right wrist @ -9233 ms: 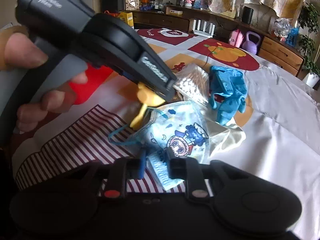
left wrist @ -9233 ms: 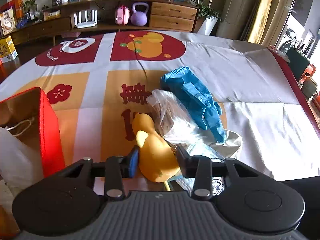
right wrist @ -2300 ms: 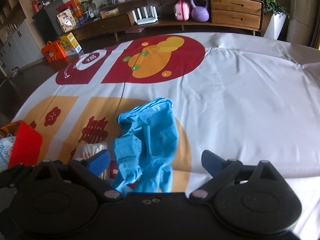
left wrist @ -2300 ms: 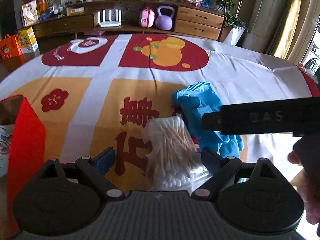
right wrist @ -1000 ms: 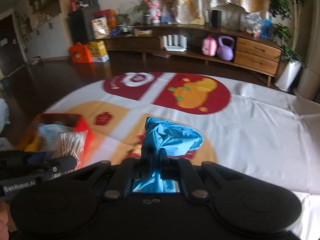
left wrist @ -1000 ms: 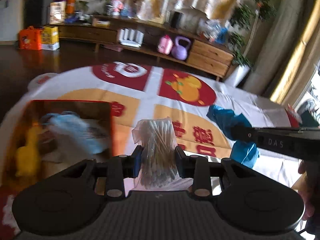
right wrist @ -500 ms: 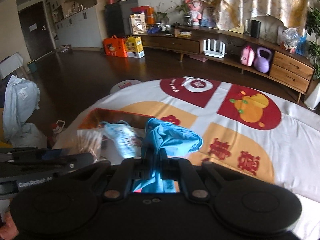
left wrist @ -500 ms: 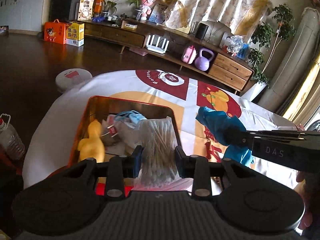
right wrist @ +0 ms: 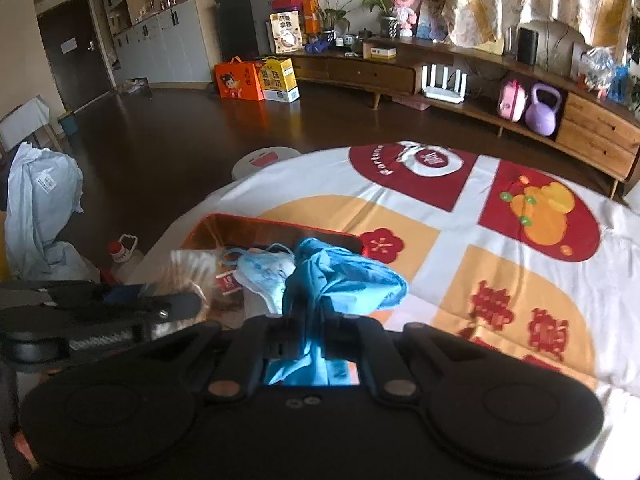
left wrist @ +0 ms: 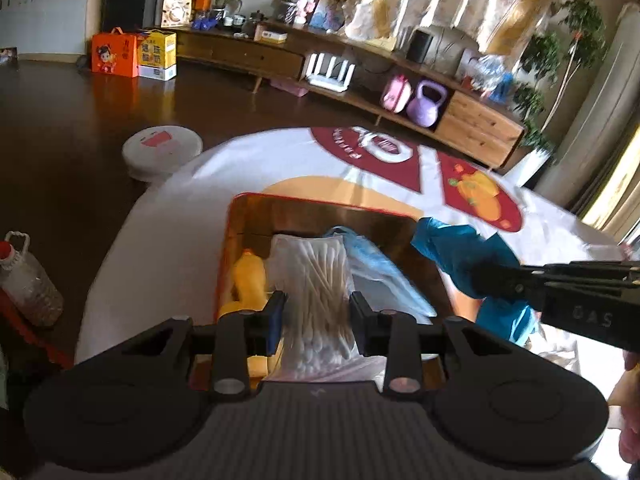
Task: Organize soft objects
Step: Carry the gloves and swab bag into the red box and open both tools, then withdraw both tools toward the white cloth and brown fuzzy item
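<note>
My left gripper [left wrist: 316,314] is shut on a clear bag of cotton swabs [left wrist: 320,280] and holds it over the open red box [left wrist: 320,202]. Inside the box lie a yellow rubber duck [left wrist: 250,276] and a blue face mask [left wrist: 376,270]. My right gripper [right wrist: 310,338] is shut on bunched blue gloves [right wrist: 340,276], just right of the box [right wrist: 256,222]; these gloves also show in the left wrist view [left wrist: 460,248]. The mask [right wrist: 264,270] and the swab bag [right wrist: 188,266] show in the right wrist view, beside the left gripper [right wrist: 172,304].
The box sits at the left edge of a table with a red, orange and white cloth [right wrist: 500,220]. A plastic bottle [left wrist: 28,280] and a white round stool [left wrist: 162,150] stand on the dark floor beyond the edge. A long wooden sideboard [right wrist: 440,68] lines the far wall.
Both grippers have moved further left and closer to the box. The swab bag now hangs lower over the box, and the gloves are at its right rim.
</note>
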A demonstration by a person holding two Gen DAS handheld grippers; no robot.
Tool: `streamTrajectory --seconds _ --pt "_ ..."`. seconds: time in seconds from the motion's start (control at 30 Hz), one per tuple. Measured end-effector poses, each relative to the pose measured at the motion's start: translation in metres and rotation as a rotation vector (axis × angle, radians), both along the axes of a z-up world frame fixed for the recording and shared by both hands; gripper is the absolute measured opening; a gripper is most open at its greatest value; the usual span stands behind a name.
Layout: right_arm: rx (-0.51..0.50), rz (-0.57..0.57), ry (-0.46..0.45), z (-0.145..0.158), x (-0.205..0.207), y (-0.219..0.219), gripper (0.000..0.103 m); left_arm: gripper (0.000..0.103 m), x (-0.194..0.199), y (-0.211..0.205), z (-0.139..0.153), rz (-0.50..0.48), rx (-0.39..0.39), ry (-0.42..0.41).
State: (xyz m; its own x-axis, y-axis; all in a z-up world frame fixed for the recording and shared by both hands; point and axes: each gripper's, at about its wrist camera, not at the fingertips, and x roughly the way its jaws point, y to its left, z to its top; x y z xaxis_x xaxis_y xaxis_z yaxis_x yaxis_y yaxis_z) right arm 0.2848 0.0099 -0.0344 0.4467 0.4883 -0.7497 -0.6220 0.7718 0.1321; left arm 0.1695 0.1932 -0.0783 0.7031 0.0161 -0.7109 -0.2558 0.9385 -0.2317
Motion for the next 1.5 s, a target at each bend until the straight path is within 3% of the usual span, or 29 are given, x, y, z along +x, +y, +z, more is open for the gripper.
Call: streamTrajectory --seconds 0.23,0.53,0.9,1.1,1.3,1.43,1.5 --pt "-0.032 0.061 0.018 -0.021 -0.003 0.029 0.006 0.034 0.010 0.005 -0.018 -0.038 0.019 0.056" --pt "-0.079 0.076 0.062 -0.046 -0.001 0.032 0.009 0.034 0.018 0.004 -0.032 -0.065 0.023 0.087" --pt "-0.058 0.074 0.069 -0.034 -0.006 0.019 0.029 0.036 0.016 -0.002 -0.025 -0.053 0.055 0.090" --pt "-0.021 0.069 0.055 -0.018 -0.018 0.004 0.043 0.057 0.002 -0.012 -0.011 -0.051 0.060 0.050" --pt "0.005 0.065 0.042 -0.004 -0.034 -0.016 0.053 0.059 -0.009 -0.024 0.005 -0.054 0.060 0.027" --pt "0.028 0.056 0.034 0.004 -0.044 -0.033 0.064 0.071 -0.018 -0.033 0.015 -0.054 0.063 0.008" --pt "0.036 0.049 0.031 0.008 -0.048 -0.043 0.065 0.072 -0.022 -0.038 0.018 -0.054 0.061 -0.001"
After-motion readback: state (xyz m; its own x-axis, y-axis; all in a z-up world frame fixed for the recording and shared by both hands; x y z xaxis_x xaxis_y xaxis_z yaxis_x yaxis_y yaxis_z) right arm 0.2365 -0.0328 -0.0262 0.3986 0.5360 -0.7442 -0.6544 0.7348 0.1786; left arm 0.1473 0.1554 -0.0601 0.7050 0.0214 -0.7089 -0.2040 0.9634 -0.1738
